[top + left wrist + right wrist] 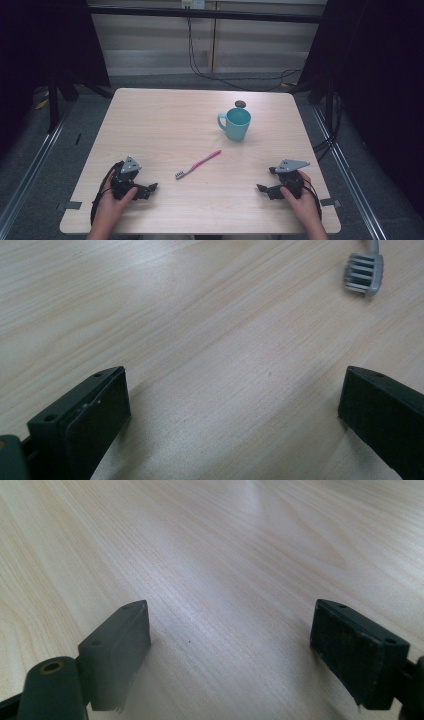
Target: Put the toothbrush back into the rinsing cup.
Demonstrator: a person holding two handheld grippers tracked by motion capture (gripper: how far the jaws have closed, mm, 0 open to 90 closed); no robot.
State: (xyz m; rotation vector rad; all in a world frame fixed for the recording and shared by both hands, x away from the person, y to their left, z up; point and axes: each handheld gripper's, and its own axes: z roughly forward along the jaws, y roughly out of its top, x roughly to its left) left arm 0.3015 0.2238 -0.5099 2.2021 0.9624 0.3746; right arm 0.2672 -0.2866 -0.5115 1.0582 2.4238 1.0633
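Observation:
A pink toothbrush [198,164] with a grey head lies on the wooden table [165,120], near its middle. Behind it to the right stands a teal mug [236,123], upright, handle to the left. My left gripper [150,189] rests low at the front left, held by a hand, jaws wide apart with nothing between them [235,410]; the brush's grey head [364,273] lies ahead of it to the right. At the front right my right gripper [262,190] also stands open over bare wood [230,640].
A small dark round object [240,104] lies just behind the mug near the table's far edge. Black cables trail on the floor beyond the table. Metal rails run along both sides.

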